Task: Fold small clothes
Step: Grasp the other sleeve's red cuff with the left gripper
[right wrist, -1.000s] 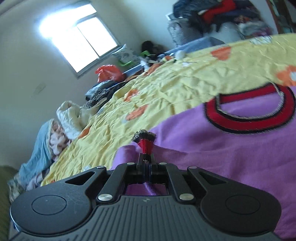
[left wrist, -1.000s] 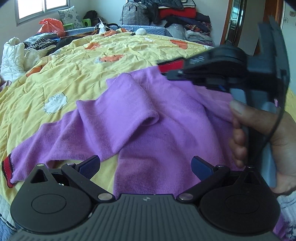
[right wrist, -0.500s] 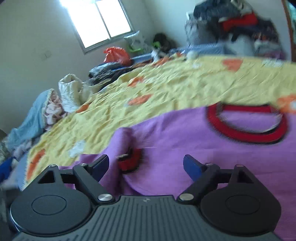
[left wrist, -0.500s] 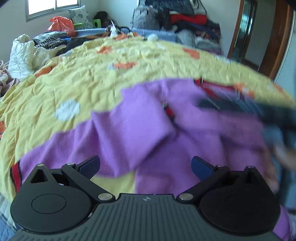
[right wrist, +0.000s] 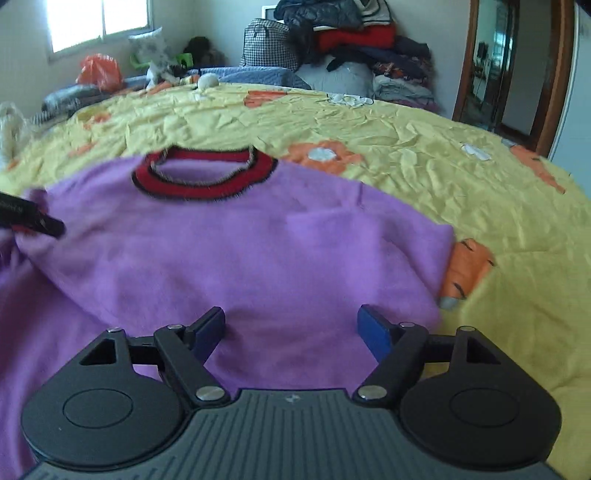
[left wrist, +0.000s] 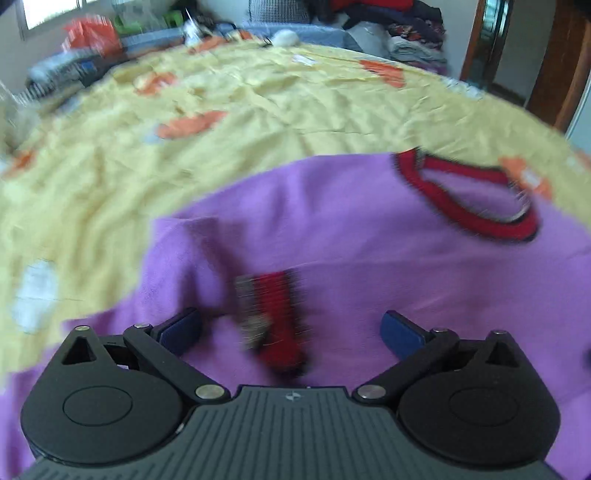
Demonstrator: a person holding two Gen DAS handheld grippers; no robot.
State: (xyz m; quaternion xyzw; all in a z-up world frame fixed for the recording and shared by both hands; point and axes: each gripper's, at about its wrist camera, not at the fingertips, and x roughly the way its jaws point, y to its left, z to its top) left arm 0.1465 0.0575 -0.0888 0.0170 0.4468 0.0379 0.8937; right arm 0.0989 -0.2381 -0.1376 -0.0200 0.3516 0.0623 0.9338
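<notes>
You are midway through folding the purple sweater [right wrist: 258,251], which lies flat on the yellow bedspread [right wrist: 424,155] with its red-and-black collar [right wrist: 203,173] towards the far side. One sleeve looks already laid across the body: its red cuff [left wrist: 275,317] rests on the purple cloth just ahead of your left gripper [left wrist: 291,328].

Starting on the left, that left gripper stands with its jaws wide apart and holds nothing; the cuff lies below the gap, though the blur hides whether a pad brushes it. A dark tip, probably part of it, pokes in at the left edge of the right wrist view.

Your right gripper [right wrist: 295,328] hovers over the lower middle of the sweater, its jaws parted but narrowing a little, with only flat knit showing between them and no fold caught. By my reading the next move is to deal with the right-hand side, where the edge [right wrist: 443,258] sits tucked near an orange flower print [right wrist: 467,266]: pinch a single layer cleanly and carry it across without dragging the body.

The bedspread is creased, so cloth may snag. Beyond it, a window [right wrist: 99,22] lights the left, piled clothes [right wrist: 354,44] sit at the back, and a wooden door frame [right wrist: 554,74] stands to the right.
</notes>
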